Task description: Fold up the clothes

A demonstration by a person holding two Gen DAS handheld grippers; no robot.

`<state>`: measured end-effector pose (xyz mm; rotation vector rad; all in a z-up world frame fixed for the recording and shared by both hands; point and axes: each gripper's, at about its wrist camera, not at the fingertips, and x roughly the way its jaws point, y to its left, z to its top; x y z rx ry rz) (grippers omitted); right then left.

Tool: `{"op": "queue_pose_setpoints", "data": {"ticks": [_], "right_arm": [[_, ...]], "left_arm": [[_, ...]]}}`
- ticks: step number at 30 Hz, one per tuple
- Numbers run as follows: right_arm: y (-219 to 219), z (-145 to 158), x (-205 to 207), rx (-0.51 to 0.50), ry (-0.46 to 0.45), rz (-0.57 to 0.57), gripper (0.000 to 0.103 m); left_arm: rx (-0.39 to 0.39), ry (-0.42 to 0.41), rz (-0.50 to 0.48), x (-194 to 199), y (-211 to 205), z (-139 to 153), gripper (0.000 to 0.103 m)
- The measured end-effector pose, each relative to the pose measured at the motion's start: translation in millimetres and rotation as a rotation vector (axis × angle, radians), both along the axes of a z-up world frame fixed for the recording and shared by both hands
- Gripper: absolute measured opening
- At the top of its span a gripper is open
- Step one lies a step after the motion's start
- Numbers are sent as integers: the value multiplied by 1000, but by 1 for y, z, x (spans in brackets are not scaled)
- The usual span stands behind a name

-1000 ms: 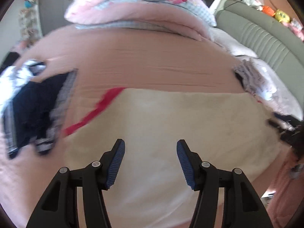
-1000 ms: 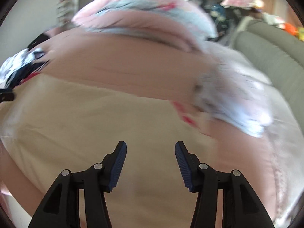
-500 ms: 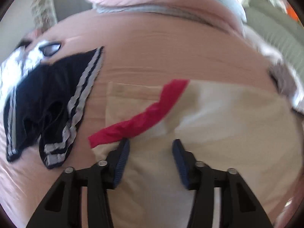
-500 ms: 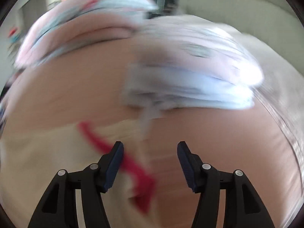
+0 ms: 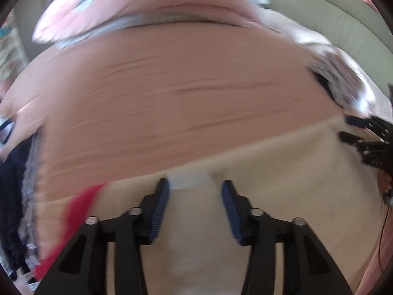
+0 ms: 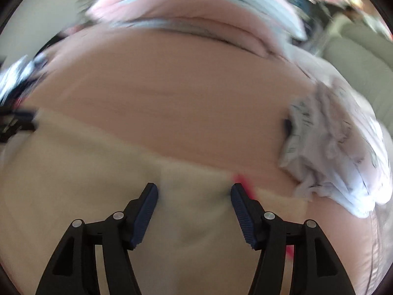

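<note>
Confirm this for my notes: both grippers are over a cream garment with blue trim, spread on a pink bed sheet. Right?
One detail is off: the trim is red, not blue. The left wrist view shows the red trim at the cream garment's left edge, and the right wrist view shows it too. The rest holds: both the left gripper and right gripper are over it, on the pink bed sheet.

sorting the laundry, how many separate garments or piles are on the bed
3: cream garment under both grippers, dark striped one at its left, pale pile at its right. More may be hidden.
</note>
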<state>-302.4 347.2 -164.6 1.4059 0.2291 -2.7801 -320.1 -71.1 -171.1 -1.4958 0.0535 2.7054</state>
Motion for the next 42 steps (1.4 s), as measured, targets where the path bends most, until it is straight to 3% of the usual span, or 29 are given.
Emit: {"op": "queue_pose_setpoints", "data": {"ticks": [2,3,5,8,11,13,15,18,19,21,23,26,30,33,35,39,42], "right_arm": [[18,9,-11,-37,-11,-90,60],[23,15,-13,-62,-21,-115,60],[18,33,1,-82,-8,-91,60],[-1,46,44,-74,5,-49,63],[-31,39,91,-64,-20,-7,63],[-51,21,120,1,-42,22,63],[-52,9,138,73,-71,27,63],[-33,16,173,215,-54,-10,63],[-23,17,181,252,-68,-61,64],[6,16,183,231,-117,-191,65],[29,16,185,237,-128,-290,72],[37,22,189,229,-74,-356,74],[-3,37,195,147,30,-249,73],[-39,45,195,58,74,-150,73],[-64,39,182,4,35,-102,73],[-108,29,160,16,47,8,73],[-111,7,145,32,8,8,73]], "left_arm": [[-57,25,132,-3,-22,13,38],[-34,31,155,0,-26,19,38],[77,48,86,19,-16,30,38],[161,51,-41,52,23,36,43],[143,10,-135,91,65,22,43],[97,-10,-139,119,81,7,43],[74,-19,-123,131,76,-4,46],[57,-23,-85,158,57,-11,51],[45,-32,-72,164,47,-13,62],[-1,-40,-48,188,37,-18,64],[-1,-40,-10,203,21,-18,63],[-12,11,95,199,17,-10,63],[62,137,190,201,26,-2,63],[147,146,144,199,39,-3,63],[180,125,121,193,52,-7,63],[138,112,97,184,87,-13,65],[100,100,85,187,88,-20,66]]}}
